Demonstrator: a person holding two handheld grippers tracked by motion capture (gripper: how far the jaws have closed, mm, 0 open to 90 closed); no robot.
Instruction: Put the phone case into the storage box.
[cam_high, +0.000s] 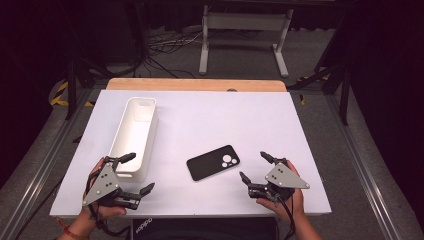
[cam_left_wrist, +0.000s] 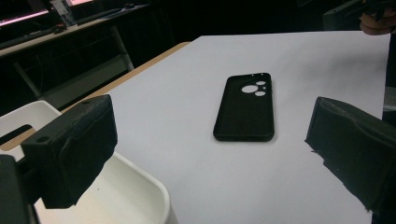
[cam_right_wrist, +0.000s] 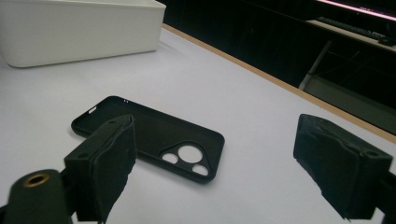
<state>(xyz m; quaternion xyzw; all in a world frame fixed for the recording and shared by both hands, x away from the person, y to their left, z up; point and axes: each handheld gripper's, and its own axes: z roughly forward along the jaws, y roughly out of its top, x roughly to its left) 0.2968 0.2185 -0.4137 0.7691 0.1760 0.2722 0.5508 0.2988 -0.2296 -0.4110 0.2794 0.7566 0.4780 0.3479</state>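
High view: left gripper jaws wide, empty, by the bin. Case flat mid-table, between the grippers, long axis slanting up-right. Right gripper wide, empty, nearer, likely takes it.

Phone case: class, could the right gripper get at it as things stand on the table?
Probably yes. The right gripper is open and close beside the phone case, which lies flat on the bare white table with nothing between them. The white bin stands off on the case's other side.
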